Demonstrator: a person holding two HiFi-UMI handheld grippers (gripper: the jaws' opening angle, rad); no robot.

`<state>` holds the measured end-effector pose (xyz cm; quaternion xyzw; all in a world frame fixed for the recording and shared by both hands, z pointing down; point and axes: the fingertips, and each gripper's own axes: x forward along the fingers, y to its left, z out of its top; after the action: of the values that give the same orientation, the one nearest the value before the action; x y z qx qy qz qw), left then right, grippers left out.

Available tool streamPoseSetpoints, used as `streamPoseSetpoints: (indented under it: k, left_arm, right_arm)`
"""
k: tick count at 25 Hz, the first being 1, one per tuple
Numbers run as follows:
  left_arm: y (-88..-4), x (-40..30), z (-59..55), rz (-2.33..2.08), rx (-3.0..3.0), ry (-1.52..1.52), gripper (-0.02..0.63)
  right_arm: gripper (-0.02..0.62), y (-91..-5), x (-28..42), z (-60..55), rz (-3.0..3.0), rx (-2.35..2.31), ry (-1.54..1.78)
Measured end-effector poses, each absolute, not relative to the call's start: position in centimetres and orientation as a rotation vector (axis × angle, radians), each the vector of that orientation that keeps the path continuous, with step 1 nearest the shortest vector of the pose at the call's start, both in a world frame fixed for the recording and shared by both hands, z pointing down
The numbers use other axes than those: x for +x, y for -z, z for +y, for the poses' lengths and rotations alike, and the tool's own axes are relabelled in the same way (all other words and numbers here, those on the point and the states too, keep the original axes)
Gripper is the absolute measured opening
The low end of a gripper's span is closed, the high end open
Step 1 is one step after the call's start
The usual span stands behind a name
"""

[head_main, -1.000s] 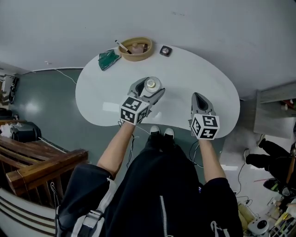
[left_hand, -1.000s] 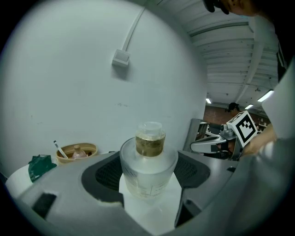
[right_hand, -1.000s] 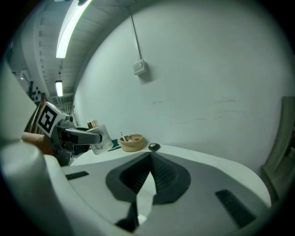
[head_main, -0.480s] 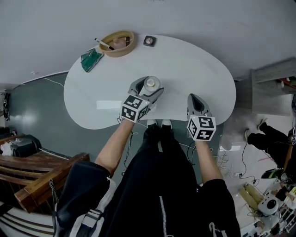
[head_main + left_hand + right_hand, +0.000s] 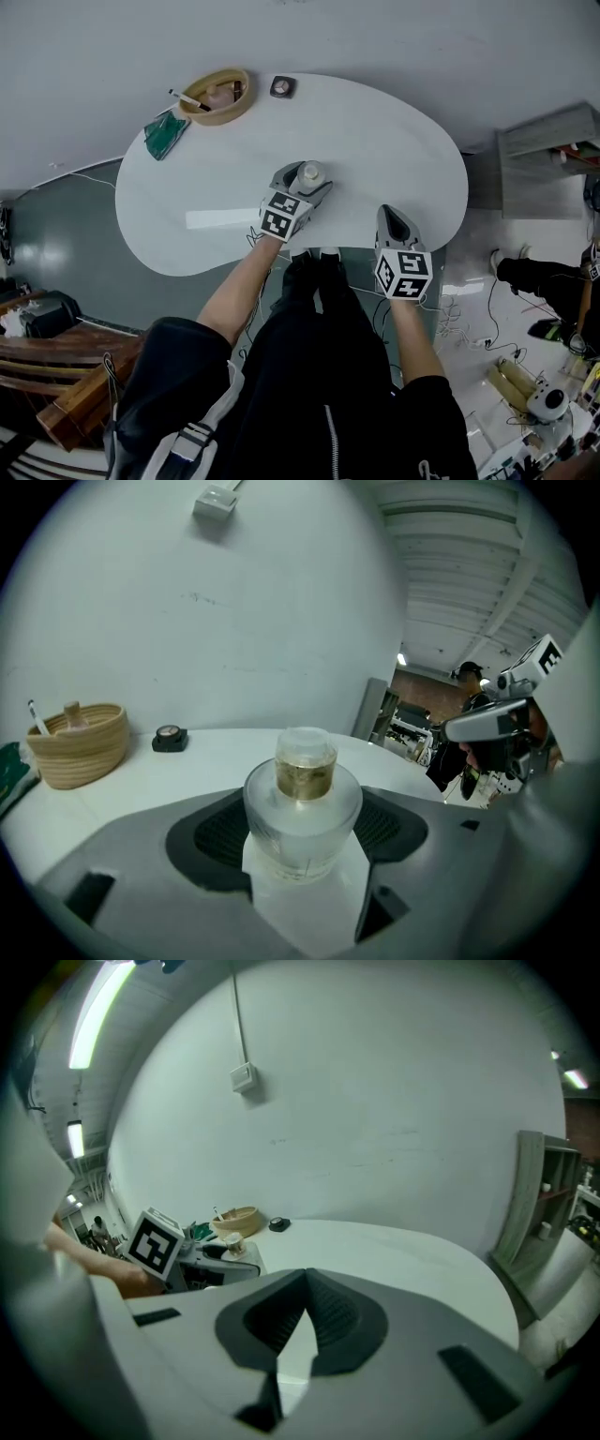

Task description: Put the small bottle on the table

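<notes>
The left gripper (image 5: 307, 180) reaches forward over the near middle of the white table (image 5: 394, 131), the person's bare left forearm (image 5: 239, 295) stretched out behind it. Its jaws stand wide apart and close on the broad body of the small bottle (image 5: 303, 808), which sits upright between the pads, its cap (image 5: 306, 747) uppermost. Whether the bottle's base rests on the tabletop cannot be told.

The right gripper (image 5: 394, 214) is held near the table's front edge, well apart from the left one, with its jaws brought together and nothing between them.

At the far left of the table sits a woven basket (image 5: 217, 97) with a pen (image 5: 186, 97) sticking out, a green packet (image 5: 164, 134) just beside it, and a small black round object (image 5: 282, 87) near the far edge. Nothing lies between the bottle and these things.
</notes>
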<state>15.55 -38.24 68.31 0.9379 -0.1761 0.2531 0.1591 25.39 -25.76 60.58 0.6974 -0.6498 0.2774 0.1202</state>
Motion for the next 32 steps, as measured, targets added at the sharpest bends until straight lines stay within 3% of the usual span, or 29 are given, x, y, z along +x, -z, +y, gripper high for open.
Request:
streamPoseSetpoints:
  k: [21,32]
  left_arm:
    - [-74.9,16.4,-37.4,-0.529,2.669,-0.91,0.337]
    - [-72.4,15.0,-36.3,-0.551,2.605,-0.853,0.383]
  right_arm:
    - [0.003,-61.2,26.7,-25.8,-1.847,2.052,-0.838]
    - [0.003,-59.7,25.9,-26.8,-1.921,2.019,-0.788]
